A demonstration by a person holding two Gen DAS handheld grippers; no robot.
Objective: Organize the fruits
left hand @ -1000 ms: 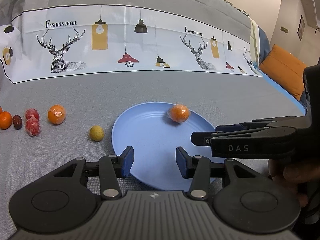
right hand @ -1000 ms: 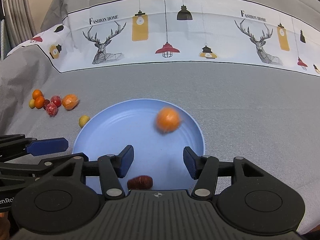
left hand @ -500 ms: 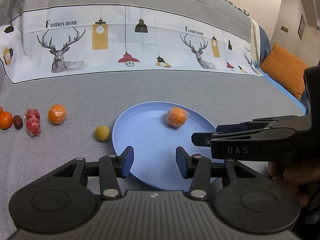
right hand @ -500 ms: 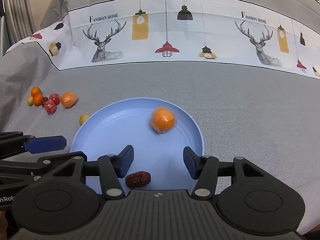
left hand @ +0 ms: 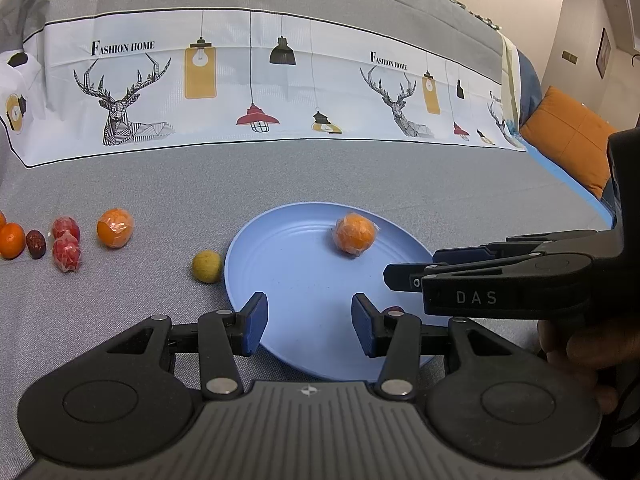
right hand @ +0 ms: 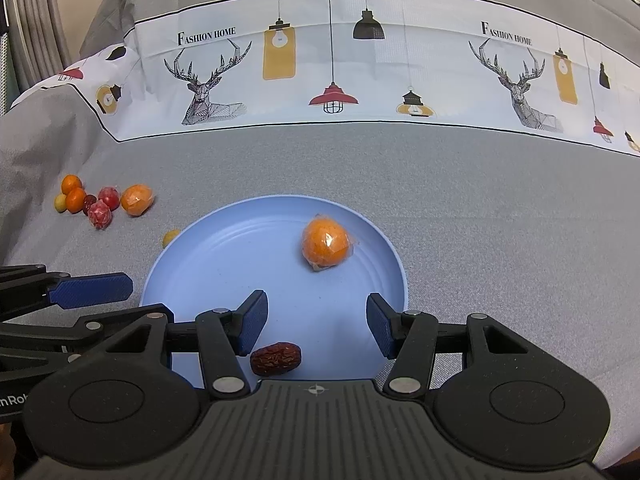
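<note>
A blue plate (left hand: 296,288) (right hand: 224,264) lies on the grey cloth. On it rest a plastic-wrapped orange (left hand: 355,233) (right hand: 326,245) at the far side and a dark red date (right hand: 276,358) at the near edge. My left gripper (left hand: 307,322) is open and empty over the plate's near left rim. My right gripper (right hand: 316,320) is open and empty above the plate's near part, with the date just below its left finger. A yellow-green fruit (left hand: 206,266) (right hand: 171,237) lies just left of the plate.
Further left on the cloth lies a cluster: a wrapped orange (left hand: 115,228) (right hand: 137,199), two wrapped red fruits (left hand: 66,254) (right hand: 100,214), a date (left hand: 36,243) and small oranges (left hand: 11,240) (right hand: 75,200). An orange cushion (left hand: 568,140) is at the far right.
The wrapped orange has rolled a little on the plate and come to rest. Both grippers drew back slightly, so the date shows more fully under the right gripper.
</note>
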